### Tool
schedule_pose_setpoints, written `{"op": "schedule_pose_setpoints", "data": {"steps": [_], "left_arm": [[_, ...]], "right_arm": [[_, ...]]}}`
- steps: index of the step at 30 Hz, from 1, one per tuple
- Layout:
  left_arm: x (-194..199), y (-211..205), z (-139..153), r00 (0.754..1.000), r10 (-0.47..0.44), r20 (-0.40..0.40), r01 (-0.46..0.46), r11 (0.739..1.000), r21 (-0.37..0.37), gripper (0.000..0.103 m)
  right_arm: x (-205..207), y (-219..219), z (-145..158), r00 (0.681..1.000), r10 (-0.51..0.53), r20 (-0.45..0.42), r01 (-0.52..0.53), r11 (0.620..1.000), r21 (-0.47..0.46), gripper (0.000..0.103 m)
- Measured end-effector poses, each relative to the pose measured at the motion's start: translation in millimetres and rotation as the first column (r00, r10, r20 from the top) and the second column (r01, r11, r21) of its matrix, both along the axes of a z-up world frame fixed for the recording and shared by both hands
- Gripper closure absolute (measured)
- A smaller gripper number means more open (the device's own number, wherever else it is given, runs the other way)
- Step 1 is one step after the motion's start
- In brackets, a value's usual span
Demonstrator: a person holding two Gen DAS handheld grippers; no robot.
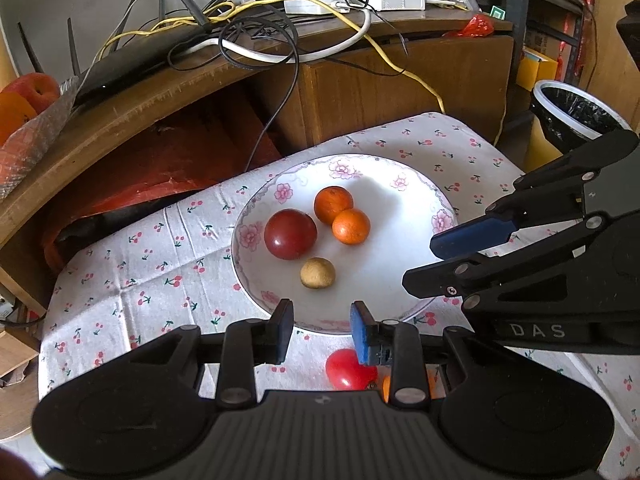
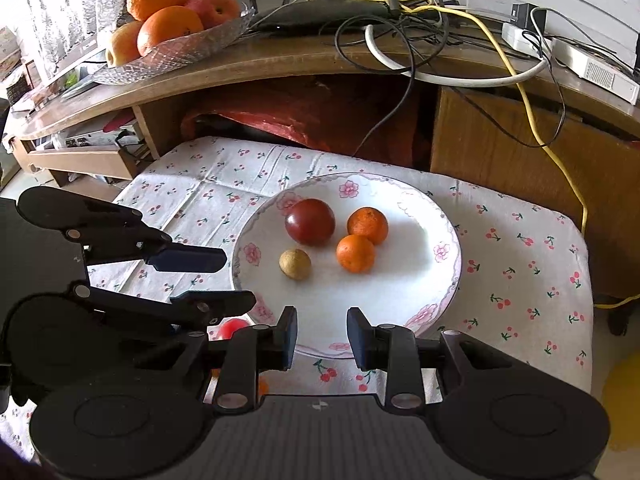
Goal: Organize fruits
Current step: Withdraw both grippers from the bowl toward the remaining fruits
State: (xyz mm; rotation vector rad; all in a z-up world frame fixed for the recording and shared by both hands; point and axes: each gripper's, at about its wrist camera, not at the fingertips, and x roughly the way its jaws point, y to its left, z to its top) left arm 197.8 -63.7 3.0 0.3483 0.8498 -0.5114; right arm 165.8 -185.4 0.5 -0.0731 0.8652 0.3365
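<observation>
Both grippers hover low over the near rim of the plate (image 1: 408, 184), jaws apart, nothing in them. The left gripper (image 1: 322, 330) sits at 6 o'clock in its own view, and the right gripper (image 2: 322, 334) comes in beside it. Half hidden under the left fingers: a red tomato (image 1: 348, 370) on the cloth (image 1: 132, 264), plus an orange sliver I can't identify. On the plate, a small brown fruit (image 1: 318, 273) nearest, a dark red tomato (image 1: 290, 234) at 10 o'clock of it, two tangerines (image 1: 351, 226) touching behind.
</observation>
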Motion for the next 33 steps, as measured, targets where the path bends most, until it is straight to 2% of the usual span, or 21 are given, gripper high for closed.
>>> {"op": "schedule_pose_setpoints", "data": {"steps": [14, 33], "left_arm": [[-21, 14, 1, 0.999, -0.019, -0.041, 0.019, 1.0, -0.012, 0.064], [-61, 15, -13, 0.983, -0.139, -0.116, 0.144, 0.989, 0.029, 0.062]], "right_arm": [[-16, 12, 0, 0.998, 0.06, -0.03, -0.06, 0.998, 0.006, 0.077], [-37, 38, -13, 0.975, 0.196, -0.106, -0.201, 0.979, -0.03, 0.072]]}}
